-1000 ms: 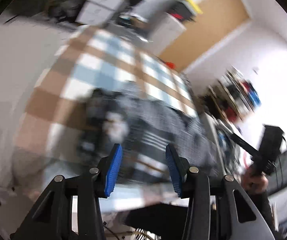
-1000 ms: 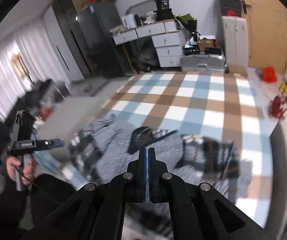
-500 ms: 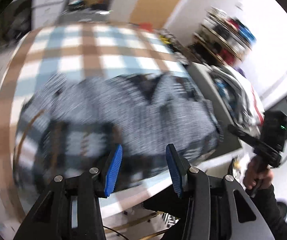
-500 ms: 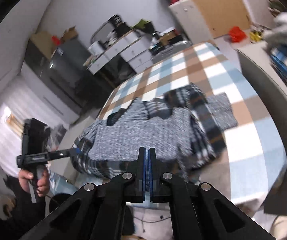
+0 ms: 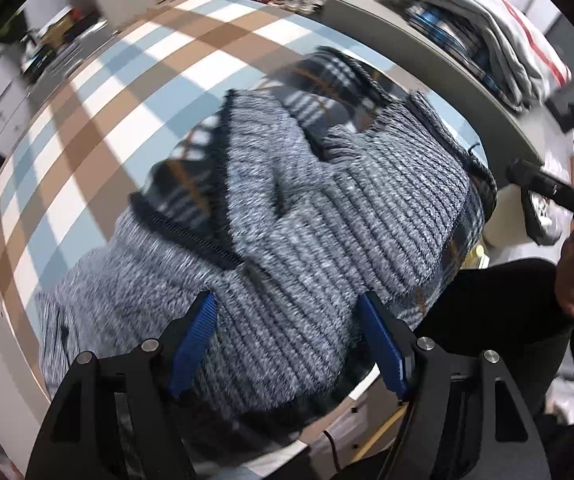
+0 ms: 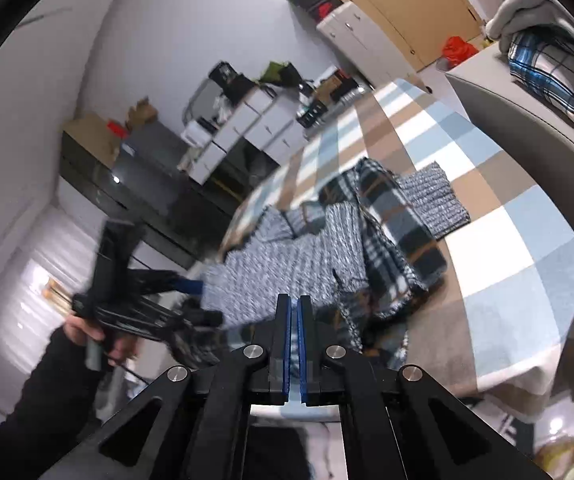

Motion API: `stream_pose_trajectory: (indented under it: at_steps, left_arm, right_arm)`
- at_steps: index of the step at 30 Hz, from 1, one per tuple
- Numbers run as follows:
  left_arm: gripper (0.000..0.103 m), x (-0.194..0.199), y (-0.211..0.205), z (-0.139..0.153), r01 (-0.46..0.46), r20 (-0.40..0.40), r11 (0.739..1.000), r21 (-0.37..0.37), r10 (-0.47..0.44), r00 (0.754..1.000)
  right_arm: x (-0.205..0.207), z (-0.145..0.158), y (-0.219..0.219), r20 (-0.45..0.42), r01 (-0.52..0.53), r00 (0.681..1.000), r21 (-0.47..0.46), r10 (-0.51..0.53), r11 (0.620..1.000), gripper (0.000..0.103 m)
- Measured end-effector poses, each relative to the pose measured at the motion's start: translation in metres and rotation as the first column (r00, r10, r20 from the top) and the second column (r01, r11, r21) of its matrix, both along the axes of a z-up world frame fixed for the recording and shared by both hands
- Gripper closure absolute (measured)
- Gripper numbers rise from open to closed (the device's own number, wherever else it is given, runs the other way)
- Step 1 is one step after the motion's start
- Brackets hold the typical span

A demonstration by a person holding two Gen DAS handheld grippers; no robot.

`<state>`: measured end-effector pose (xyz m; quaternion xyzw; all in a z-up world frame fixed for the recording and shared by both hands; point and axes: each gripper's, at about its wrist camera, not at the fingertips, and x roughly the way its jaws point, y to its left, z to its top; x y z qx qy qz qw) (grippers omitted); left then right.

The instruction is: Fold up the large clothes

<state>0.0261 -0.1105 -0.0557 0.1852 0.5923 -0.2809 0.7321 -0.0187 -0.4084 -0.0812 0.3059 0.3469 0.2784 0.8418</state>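
The grey knit sweater (image 5: 299, 216) is lying rumpled on the checked bench (image 5: 99, 92), its plaid lining showing. The left tongs (image 5: 287, 344) are opening above its hem, gripping nothing. The right tongs (image 6: 295, 340) are staying pressed together, empty. Motion is blurring the near hem.

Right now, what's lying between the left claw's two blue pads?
In the left wrist view, the grey knit sweater lies under the opening left claw, spanning the gap between its pads, not yet pinched.
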Motion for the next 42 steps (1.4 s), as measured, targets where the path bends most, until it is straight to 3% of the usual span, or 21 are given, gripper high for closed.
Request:
stream_pose_trajectory:
  at_steps: [2, 3, 5, 7, 10, 11, 12, 13, 16, 20, 26, 30, 32, 36, 39, 42]
  left_arm:
    - [0.036, 0.003, -0.001, -0.001, -0.001, -0.014, 1.0, -0.014, 0.0, 1.0]
    - [0.052, 0.004, -0.001, 0.0, -0.001, -0.02, 1.0, -0.022, 0.001, 1.0]
    - [0.101, 0.006, 0.001, 0.01, -0.007, -0.025, 0.999, -0.04, 0.006, 1.0]
    - [0.102, 0.005, -0.001, 0.022, -0.011, -0.051, 0.996, -0.092, 0.006, 0.999]
    - [0.102, -0.008, -0.019, 0.02, 0.054, -0.058, 0.997, -0.051, -0.057, 0.997]
    - [0.102, -0.013, -0.023, 0.017, 0.072, -0.07, 0.996, -0.043, -0.075, 0.995]
    - [0.102, -0.015, -0.027, 0.016, 0.079, -0.062, 0.996, -0.028, -0.081, 0.995]
    - [0.102, -0.016, -0.03, 0.015, 0.075, -0.054, 0.997, -0.011, -0.076, 0.996]
    - [0.103, -0.005, -0.028, 0.024, -0.002, -0.059, 0.999, -0.051, -0.001, 0.998]
    - [0.103, 0.004, -0.023, 0.039, -0.066, -0.049, 0.993, -0.102, 0.061, 0.997]
    - [0.103, 0.005, -0.029, 0.053, -0.096, -0.041, 0.983, -0.159, 0.091, 0.995]
    - [0.103, 0.005, -0.035, 0.067, -0.082, 0.015, 0.972, -0.219, 0.087, 0.996]
    - [0.103, 0.011, -0.025, 0.07, -0.12, 0.008, 0.954, -0.273, 0.127, 0.992]
    - [0.101, 0.02, 0.009, 0.061, -0.229, -0.001, 0.929, -0.29, 0.239, 0.971]
    - [0.101, 0.008, 0.044, 0.06, -0.303, 0.011, 0.899, -0.317, 0.323, 0.946]
    - [0.097, -0.014, 0.076, 0.057, -0.36, 0.009, 0.864, -0.353, 0.388, 0.922]
  right_arm:
    - [-0.001, 0.0, -0.003, 0.001, 0.004, 1.0, 0.015, -0.004, 1.0, 0.101]
    - [-0.001, -0.001, -0.003, -0.002, 0.005, 1.0, 0.019, -0.005, 1.0, 0.101]
    - [0.0, -0.002, -0.005, -0.007, 0.007, 1.0, 0.031, -0.007, 0.999, 0.1]
    - [-0.002, -0.001, -0.007, -0.007, 0.016, 1.0, 0.039, -0.016, 0.999, 0.1]
    - [-0.001, -0.002, -0.008, -0.01, 0.021, 1.0, 0.048, -0.021, 0.999, 0.096]
    - [-0.001, -0.002, -0.007, -0.014, 0.024, 1.0, 0.045, -0.023, 0.999, 0.079]
    - [0.001, -0.003, -0.007, -0.016, 0.024, 1.0, 0.044, -0.024, 0.999, 0.023]
    - [0.0, -0.002, -0.007, -0.013, 0.029, 1.0, 0.044, -0.028, 0.999, 0.0]
    - [-0.005, 0.0, -0.008, 0.044, 0.056, 0.997, 0.039, -0.058, 0.998, 0.0]
    - [-0.002, -0.006, -0.006, 0.018, 0.057, 0.998, 0.035, -0.057, 0.998, 0.0]
    - [0.019, -0.029, 0.009, -0.12, 0.02, 0.992, -0.033, -0.024, 0.999, 0.0]
    - [0.024, -0.035, 0.018, -0.151, -0.008, 0.988, -0.071, -0.003, 0.997, 0.0]
    - [0.024, -0.036, 0.021, -0.142, -0.017, 0.99, -0.081, 0.006, 0.997, 0.0]
    - [0.021, -0.029, 0.027, -0.115, -0.039, 0.993, -0.114, 0.026, 0.993, 0.0]
    - [0.012, -0.012, 0.046, -0.035, -0.07, 0.997, -0.206, 0.064, 0.976, 0.0]
    - [0.002, 0.011, 0.083, 0.091, -0.116, 0.982, -0.389, 0.163, 0.914, 0.0]
